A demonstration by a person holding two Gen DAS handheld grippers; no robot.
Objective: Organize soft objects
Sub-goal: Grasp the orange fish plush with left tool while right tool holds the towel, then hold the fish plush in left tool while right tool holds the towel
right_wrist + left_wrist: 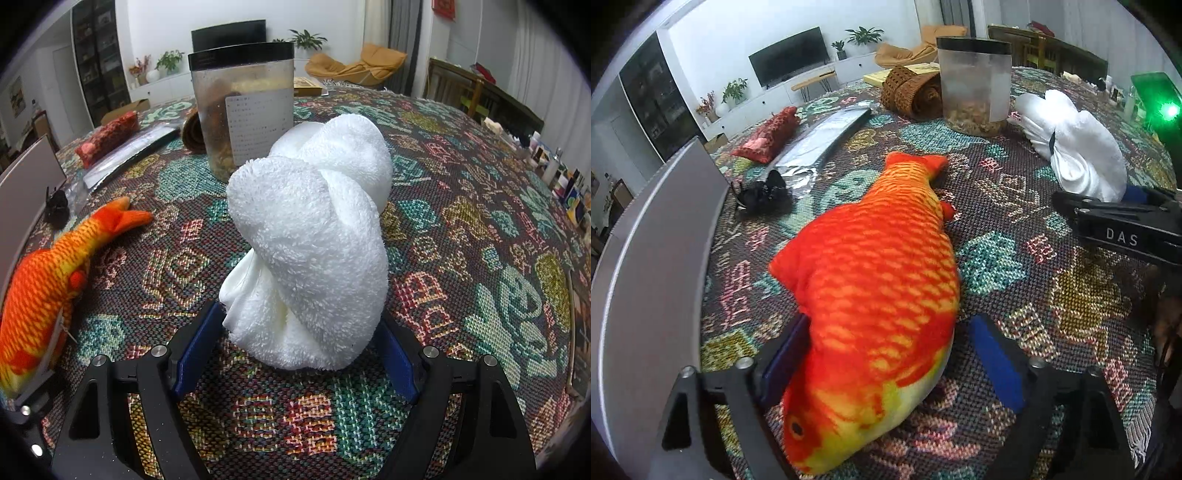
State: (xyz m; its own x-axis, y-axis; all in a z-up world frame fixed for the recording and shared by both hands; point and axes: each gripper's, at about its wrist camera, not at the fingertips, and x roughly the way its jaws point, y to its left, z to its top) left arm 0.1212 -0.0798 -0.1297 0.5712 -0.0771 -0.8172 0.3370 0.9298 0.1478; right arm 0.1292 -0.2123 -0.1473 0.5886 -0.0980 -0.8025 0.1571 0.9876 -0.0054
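An orange plush fish [882, 288] lies on the patterned tablecloth [1034, 295], head toward me. My left gripper [886, 365] is open with its blue pads on either side of the fish's head end; the left pad touches it, the right pad [995, 363] stands apart. A knotted white towel [314, 240] sits on the cloth in the right wrist view. My right gripper [295, 347] is open around the towel's base, pads at both sides. The fish also shows at the left of the right wrist view [48, 280], and the towel in the left wrist view [1078, 147].
A clear jar with a black lid [975, 85] stands behind the towel. A brown knitted roll [912, 92], a red patterned pouch [768, 134], a silver foil bag [820, 144] and a black hair clip [764, 194] lie at the back left. A grey curved panel [653, 258] borders the left.
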